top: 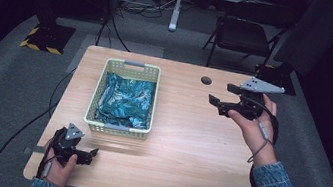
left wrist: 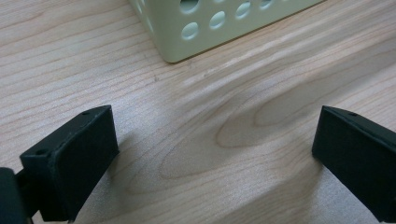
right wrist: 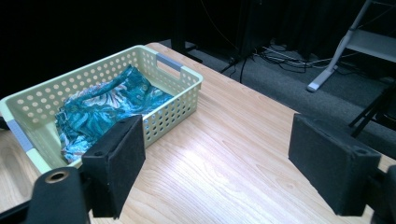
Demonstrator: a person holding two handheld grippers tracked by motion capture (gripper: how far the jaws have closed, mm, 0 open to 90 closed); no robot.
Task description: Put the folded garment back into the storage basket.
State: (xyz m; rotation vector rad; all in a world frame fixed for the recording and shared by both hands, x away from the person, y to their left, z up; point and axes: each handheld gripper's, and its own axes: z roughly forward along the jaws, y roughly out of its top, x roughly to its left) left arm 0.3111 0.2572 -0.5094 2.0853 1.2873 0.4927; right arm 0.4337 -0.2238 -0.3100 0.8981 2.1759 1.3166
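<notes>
On the wooden worktop [top: 187, 142] stands a pale green basket [top: 120, 126] with round holes in its walls and grey handles at both short ends; a blue-green patterned cloth [top: 126, 101] lies crumpled inside it, covering most of the bottom. The left gripper [top: 88, 154] is held low near the front left corner of the worktop, just in front of the basket's near left corner, pointing to the right. In the left gripper view its two black fingers [left wrist: 70, 163] stand wide apart with bare wood between them, holding nothing; the basket corner [left wrist: 187, 42] lies ahead of them, apart from both. Whether the fingers touch the wood I cannot tell. The right gripper [top: 219, 98] is held in the air over the right part of the worktop, pointing left toward the basket and well apart from it. Its fingers [right wrist: 116, 163] are also spread wide and empty, with the worktop [right wrist: 224, 158] seen between them and the basket [right wrist: 182, 100] with the cloth [right wrist: 102, 107] beyond the left one. A small dark round mark [top: 206, 80] sits on the worktop near its far edge, between basket and right gripper. Behind the worktop a folding chair [top: 245, 32] stands on grey floor.
</notes>
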